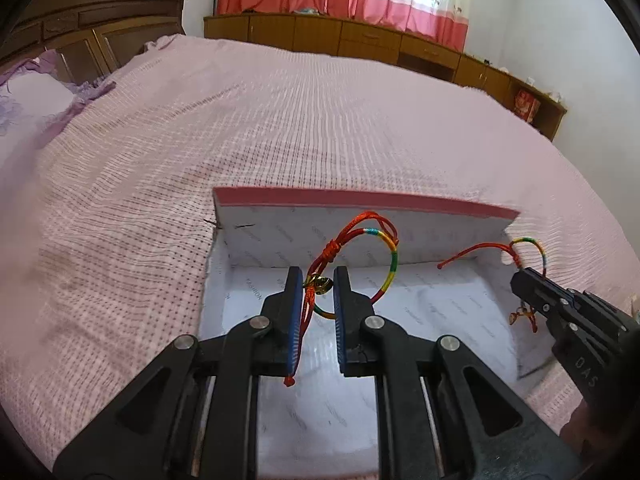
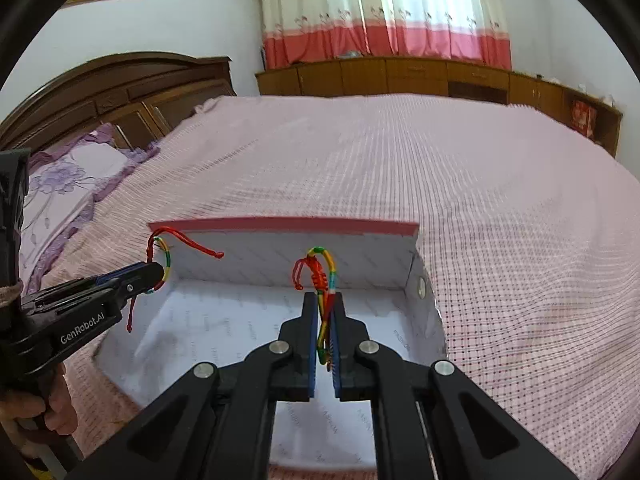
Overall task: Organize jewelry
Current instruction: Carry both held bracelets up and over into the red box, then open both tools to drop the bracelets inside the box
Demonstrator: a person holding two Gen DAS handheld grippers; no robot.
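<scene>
I am holding two black tongs with blue-padded fingers over an open box (image 1: 400, 236) that sits on a bed covered in a pink checked bedspread (image 1: 280, 120). The box is white inside, printed with faint grey lettering, and has a pink rim along its far wall.

My left gripper (image 1: 317, 280) has its fingers spread apart above the box floor. A braided bracelet (image 1: 374, 240) of red, yellow, green and blue cord loops up between them, with a red knot and a small gold bell hanging in the gap. The cord drapes against the left finger pad; whether it is caught there or only resting I cannot tell, since the pads are well apart.

My right gripper (image 2: 323, 300) has its fingers pressed nearly together, pinching a second bracelet (image 2: 326, 272) of the same colours. Its loop and red knotted tails stand up past the fingertips, just in front of the far wall of the box. In the left view this second bracelet hangs at the right-hand corner of the box, with a small gold charm dangling below the fingers.

Beyond the bed stand a dark wooden headboard (image 2: 112, 88), a purple floral pillow (image 2: 60, 184), a row of low wooden cabinets (image 2: 400, 76), and a pink and white curtain (image 2: 384, 8).
</scene>
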